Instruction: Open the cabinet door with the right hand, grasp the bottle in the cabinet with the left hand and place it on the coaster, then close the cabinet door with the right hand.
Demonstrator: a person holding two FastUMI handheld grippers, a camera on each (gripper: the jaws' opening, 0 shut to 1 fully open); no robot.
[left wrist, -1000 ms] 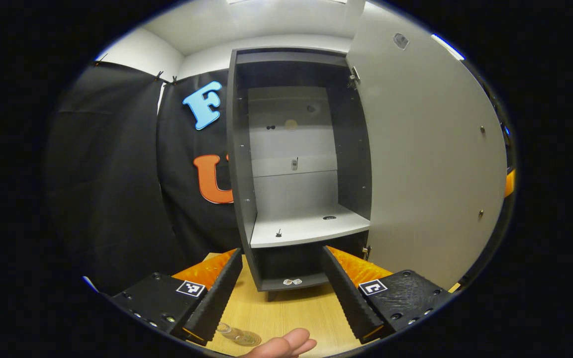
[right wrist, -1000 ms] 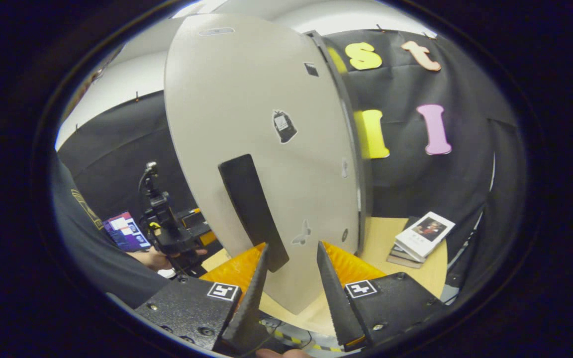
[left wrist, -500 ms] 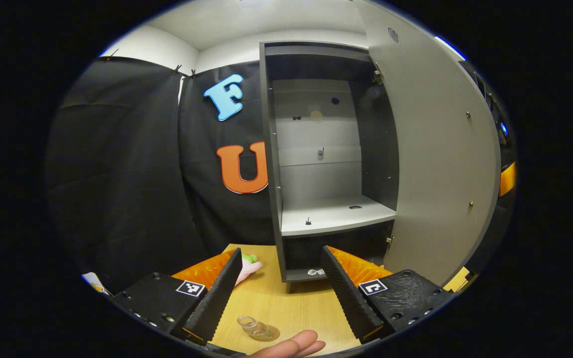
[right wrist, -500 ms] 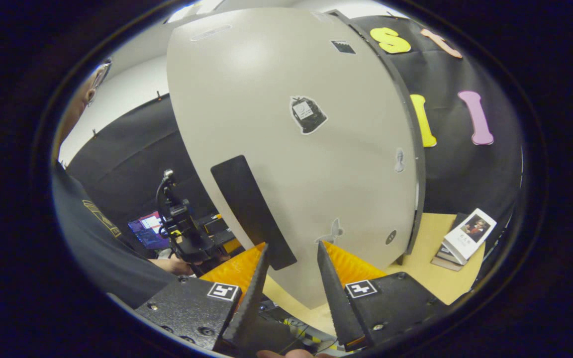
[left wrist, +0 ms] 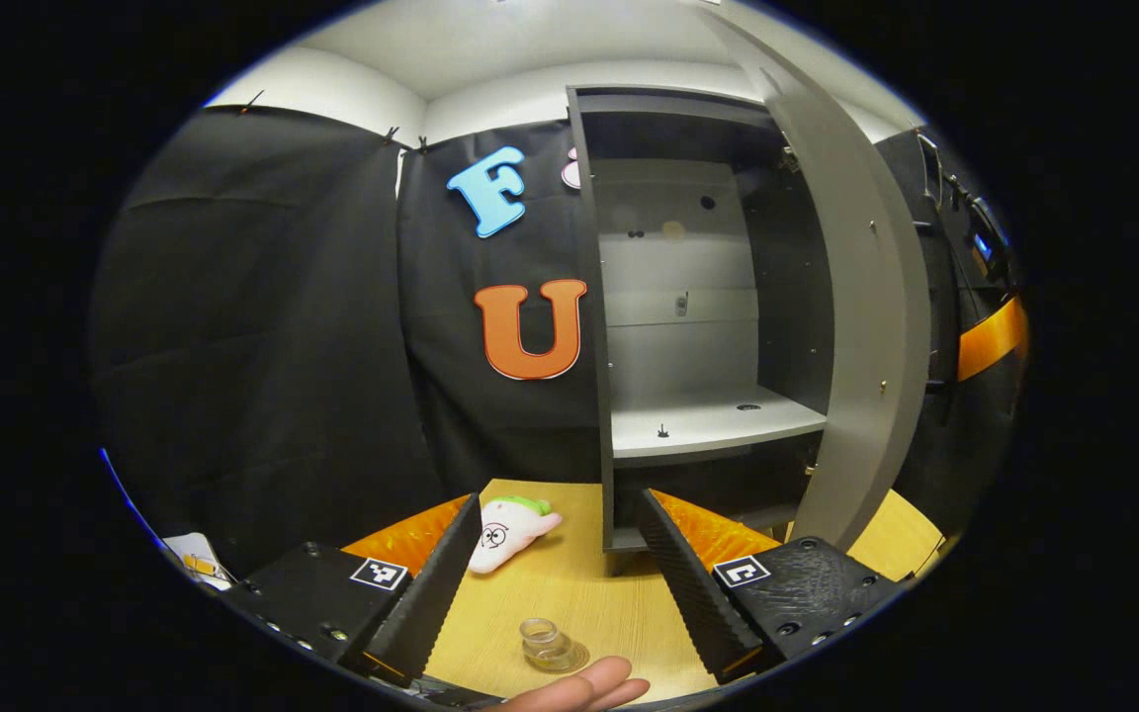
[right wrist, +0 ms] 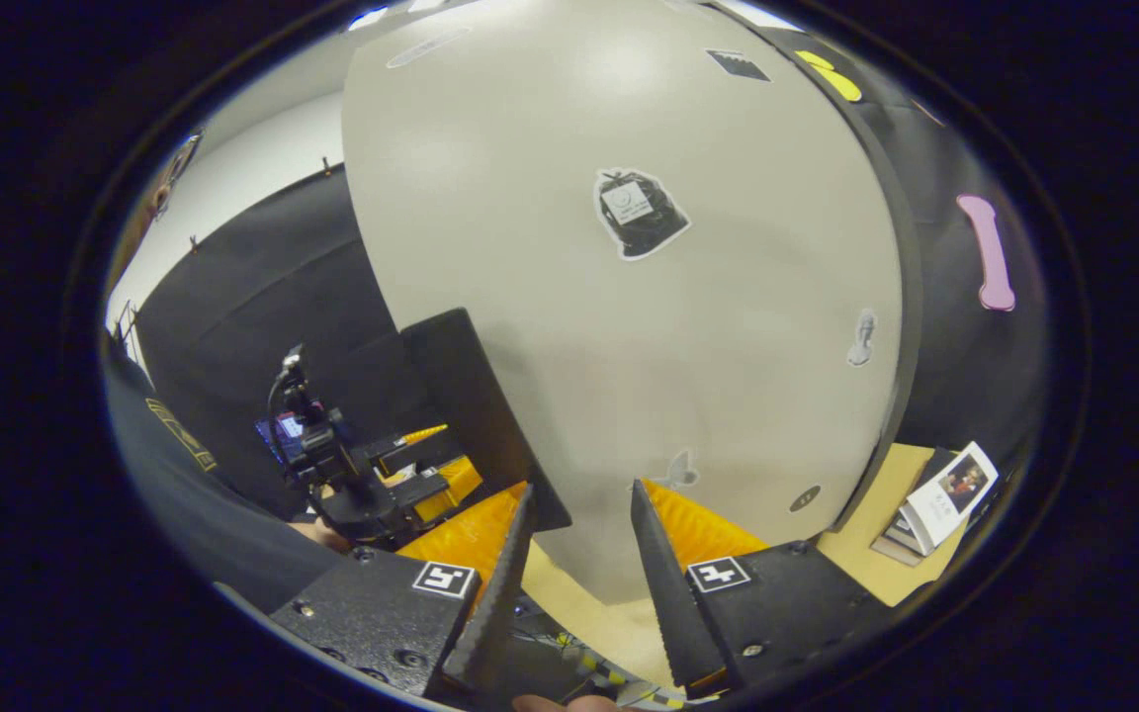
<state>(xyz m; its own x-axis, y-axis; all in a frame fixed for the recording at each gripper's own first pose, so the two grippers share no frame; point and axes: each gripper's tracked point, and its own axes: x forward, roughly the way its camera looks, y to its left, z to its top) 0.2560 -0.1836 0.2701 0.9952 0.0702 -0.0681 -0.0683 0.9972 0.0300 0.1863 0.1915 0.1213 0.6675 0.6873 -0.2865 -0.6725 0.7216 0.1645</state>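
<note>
The grey cabinet [left wrist: 708, 297] stands on the wooden table with its door [left wrist: 861, 297] partly swung in, and its shelf [left wrist: 718, 425] is bare. A small clear bottle [left wrist: 543, 640] stands upright on a round coaster [left wrist: 571, 658] on the table, below and between the fingers of my left gripper [left wrist: 560, 496], which is open and holds nothing. In the right gripper view my right gripper [right wrist: 581, 487] is open against the door's outer face [right wrist: 649, 326]. The lower end of the black handle [right wrist: 471, 415] sits just ahead of its left finger.
A white plush toy [left wrist: 505, 522] lies on the table left of the cabinet. A fingertip [left wrist: 579, 687] shows at the bottom edge. Books [right wrist: 945, 489] lie on the table right of the cabinet. A person's dark sleeve [right wrist: 184, 494] and the other gripper [right wrist: 332, 475] are at the left.
The door has swung further toward shut, with my right gripper following it. My left gripper has drawn back and turned left, bringing the plush toy into view; the bottle stays on the table.
</note>
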